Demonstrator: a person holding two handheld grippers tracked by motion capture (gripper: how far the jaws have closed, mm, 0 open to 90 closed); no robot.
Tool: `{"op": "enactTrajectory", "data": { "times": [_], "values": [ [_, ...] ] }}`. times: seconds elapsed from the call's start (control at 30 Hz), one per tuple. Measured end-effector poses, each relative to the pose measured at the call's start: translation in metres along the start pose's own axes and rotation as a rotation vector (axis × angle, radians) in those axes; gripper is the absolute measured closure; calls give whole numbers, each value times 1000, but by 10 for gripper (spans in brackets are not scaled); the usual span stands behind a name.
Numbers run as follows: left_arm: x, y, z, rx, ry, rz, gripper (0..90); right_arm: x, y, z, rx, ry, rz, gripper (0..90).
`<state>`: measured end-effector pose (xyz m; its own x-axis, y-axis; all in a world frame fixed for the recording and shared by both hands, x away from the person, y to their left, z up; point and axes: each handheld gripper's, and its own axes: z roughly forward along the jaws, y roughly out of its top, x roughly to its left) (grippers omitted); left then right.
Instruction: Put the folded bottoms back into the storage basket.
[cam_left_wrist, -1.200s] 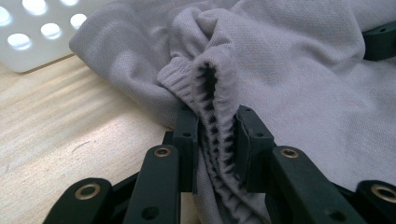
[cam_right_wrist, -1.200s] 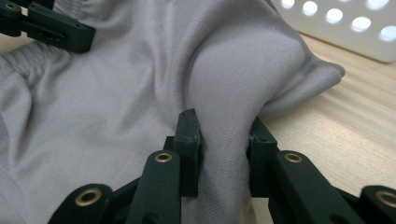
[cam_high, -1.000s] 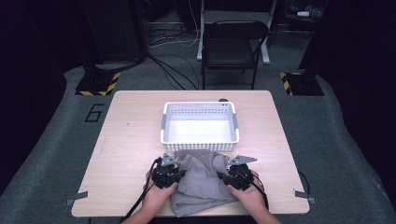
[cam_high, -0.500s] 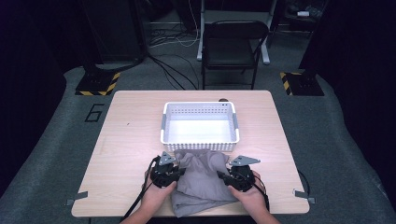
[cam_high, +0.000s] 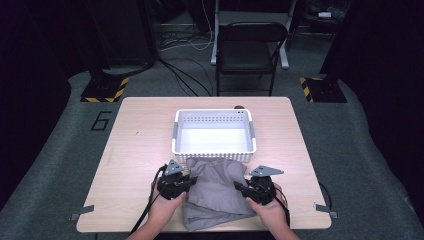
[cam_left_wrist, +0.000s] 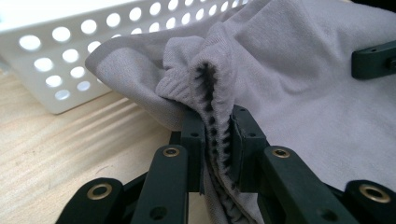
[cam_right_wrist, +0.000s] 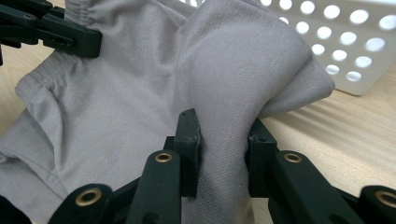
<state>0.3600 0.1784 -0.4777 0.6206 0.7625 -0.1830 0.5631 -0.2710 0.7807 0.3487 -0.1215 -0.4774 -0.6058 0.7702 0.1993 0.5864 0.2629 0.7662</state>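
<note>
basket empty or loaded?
Empty: the basket's white floor is bare in the high view; the grey cloth lies on the table outside it.

one grey cloth (cam_high: 217, 192), one white basket (cam_high: 214, 148), two tongs, one table (cam_high: 140, 150), one chair (cam_high: 247, 47).

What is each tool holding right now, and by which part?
Both hold the grey garment: left tool pinches its ribbed elastic edge, right tool a fold at the opposite side.
</note>
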Motion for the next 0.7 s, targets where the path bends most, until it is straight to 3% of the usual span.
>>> {"op": "enactTrajectory", "data": {
  "times": [0.1,0.13,0.17,0.4,0.5,0.7],
  "values": [
    [-1,4,-6,-15,-4,-10,779,1,2,-4,-8,-2,3,714],
    [-1,5,-8,-19,-6,3,779,1,3,-4,-15,-2,4,714],
    [-2,7,-10,-31,-11,-14,779,1,4,-6,-18,-5,1,714],
    [0,16,-16,-38,-5,24,779,8,10,-14,-36,-39,-1,713],
    [0,19,-18,-48,-1,15,780,10,12,-16,-48,-51,-10,713],
    [-1,26,-26,-69,8,11,780,12,18,-22,-67,-63,19,713]
  ]
}}
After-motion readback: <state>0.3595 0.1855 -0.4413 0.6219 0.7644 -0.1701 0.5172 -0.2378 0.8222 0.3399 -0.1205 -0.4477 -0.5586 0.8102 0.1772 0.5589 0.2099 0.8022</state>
